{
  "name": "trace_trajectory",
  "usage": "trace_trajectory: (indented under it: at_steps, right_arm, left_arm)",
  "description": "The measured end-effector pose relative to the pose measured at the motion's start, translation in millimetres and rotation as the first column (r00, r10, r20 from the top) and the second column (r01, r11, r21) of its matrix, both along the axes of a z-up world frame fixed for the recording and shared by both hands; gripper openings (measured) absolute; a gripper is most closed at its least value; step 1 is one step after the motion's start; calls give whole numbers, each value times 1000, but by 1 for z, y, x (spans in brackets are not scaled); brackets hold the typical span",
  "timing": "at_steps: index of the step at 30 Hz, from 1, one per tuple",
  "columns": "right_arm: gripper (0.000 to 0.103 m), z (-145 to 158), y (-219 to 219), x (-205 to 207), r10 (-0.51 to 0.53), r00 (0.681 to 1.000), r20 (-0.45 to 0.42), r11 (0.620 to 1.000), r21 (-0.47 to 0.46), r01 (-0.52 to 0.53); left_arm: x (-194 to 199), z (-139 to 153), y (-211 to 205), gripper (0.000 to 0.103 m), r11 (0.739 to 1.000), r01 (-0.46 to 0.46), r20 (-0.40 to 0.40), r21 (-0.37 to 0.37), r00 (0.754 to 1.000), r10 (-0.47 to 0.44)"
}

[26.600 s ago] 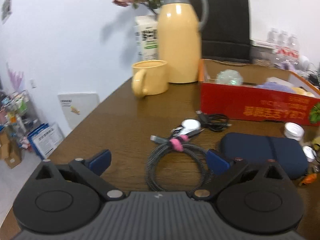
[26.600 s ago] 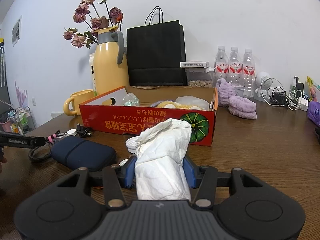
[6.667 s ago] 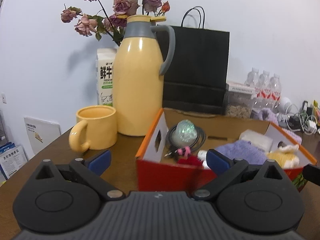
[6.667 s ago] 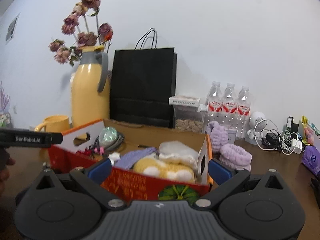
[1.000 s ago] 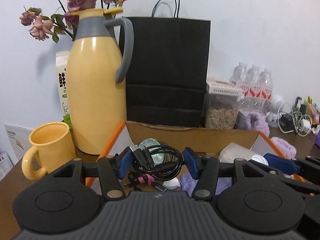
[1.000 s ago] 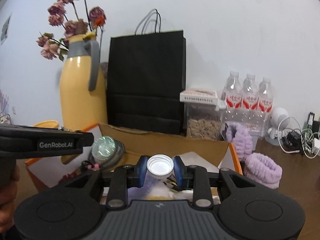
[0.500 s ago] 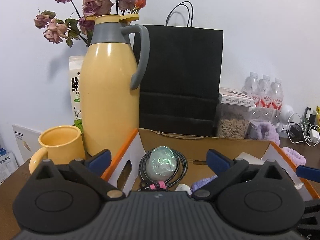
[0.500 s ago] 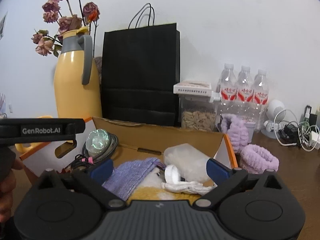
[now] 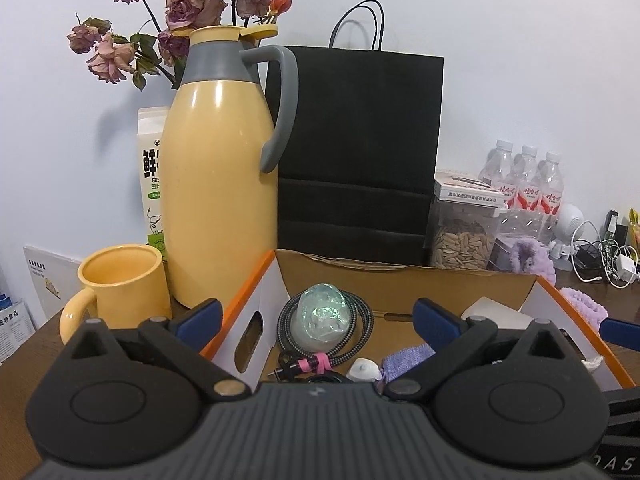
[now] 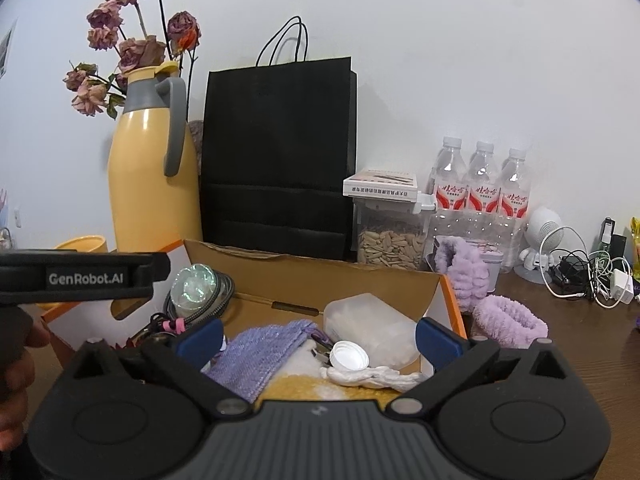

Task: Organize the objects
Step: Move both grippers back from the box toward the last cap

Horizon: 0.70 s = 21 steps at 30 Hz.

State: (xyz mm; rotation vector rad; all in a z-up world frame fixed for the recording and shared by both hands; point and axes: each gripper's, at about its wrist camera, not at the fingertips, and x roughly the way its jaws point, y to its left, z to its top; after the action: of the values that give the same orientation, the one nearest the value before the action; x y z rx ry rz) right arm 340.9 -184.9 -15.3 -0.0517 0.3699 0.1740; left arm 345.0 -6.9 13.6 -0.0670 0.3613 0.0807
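Closest to both cameras, the left gripper and right gripper hover side by side over an open cardboard box on a brown wooden table, each tilted slightly downward, blue-padded jaws spread wide with nothing between them. Below the left gripper a coiled braided cable with a pink tie lies in the box's left end, ringing a shiny translucent ball. Below the right gripper lie a purple knitted cloth, a white bottle cap on crumpled white tissue, and a cloudy plastic container; something yellow sits beneath, possibly a soft toy. A person's hand holds the left gripper at the right camera's left edge. Just left of the box stand a yellow mug and tall yellow thermos, with dried roses and a milk carton behind. A black paper bag rises behind the box, then a seed jar, three water bottles, purple fuzzy bands and tangled chargers against the white wall.
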Motion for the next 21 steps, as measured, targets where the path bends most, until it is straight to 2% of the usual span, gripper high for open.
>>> trace_trajectory:
  at_steps: [6, 10, 18, 21]
  right_arm:
    - [103, 4, -3, -15, -1, 1000, 26, 1000, -9, 1]
    - [103, 6, -5, -31, 1, 999, 45, 1000, -17, 0]
    - [103, 4, -13, -64, 6, 998, 70, 999, -39, -3]
    - [103, -2, -17, -76, 15, 998, 55, 999, -49, -12]
  left_arm:
    - [-17, 1, 3, 103, 1000, -1, 45, -5, 999, 1]
    - [-31, -1, 7, 103, 1000, 8, 48, -12, 999, -8]
    - [-57, -11, 11, 103, 999, 39, 19, 6, 999, -39]
    - [-66, -17, 10, 103, 999, 48, 0, 25, 999, -48]
